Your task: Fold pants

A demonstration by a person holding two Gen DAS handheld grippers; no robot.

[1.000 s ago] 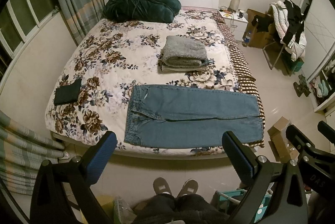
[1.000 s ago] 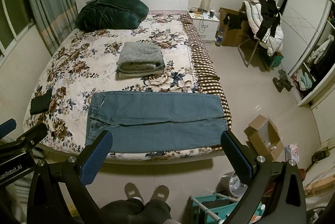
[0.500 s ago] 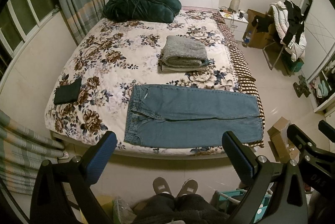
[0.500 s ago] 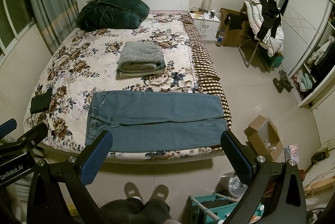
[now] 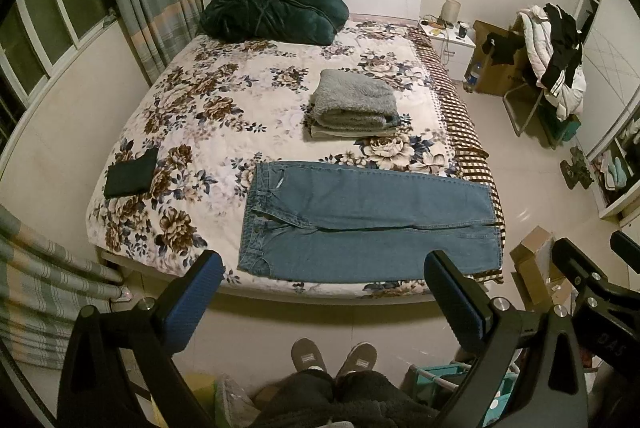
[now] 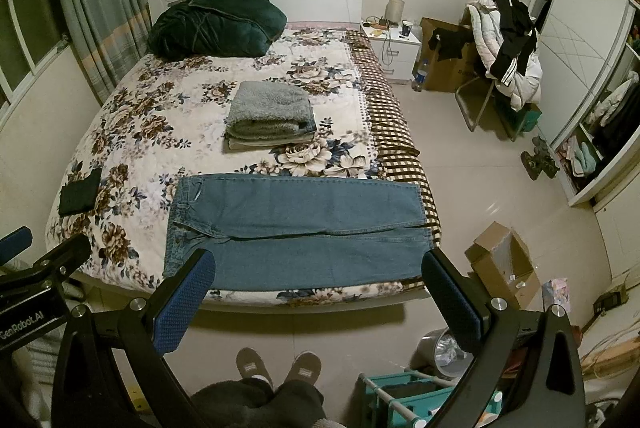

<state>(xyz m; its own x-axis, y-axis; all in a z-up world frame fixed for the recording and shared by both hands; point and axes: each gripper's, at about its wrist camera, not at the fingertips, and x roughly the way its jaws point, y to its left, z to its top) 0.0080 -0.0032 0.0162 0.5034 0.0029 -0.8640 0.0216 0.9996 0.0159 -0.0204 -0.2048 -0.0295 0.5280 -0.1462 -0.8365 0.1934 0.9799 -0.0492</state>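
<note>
Jeans (image 5: 368, 224): spread flat along the foot edge of the bed (image 5: 200, 116), waistband left, hems right.
Left hand-held gripper (image 5: 320, 288): jaws wide apart, empty, short of the bed.
Right hand-held gripper (image 6: 316, 284): likewise agape and empty.
Risk: hems reach the bed's corner; a one-sided pull could drag the denim to the floor.

Items on the nightstand (image 6: 394, 36) too small to identify; wardrobe (image 6: 592, 76) cut by the right edge; chair (image 5: 524, 104) largely hidden under heaped clothing (image 5: 556, 56); teal rack (image 6: 404, 398) cropped at the bottom; window (image 5: 36, 44) truncated left.
</note>
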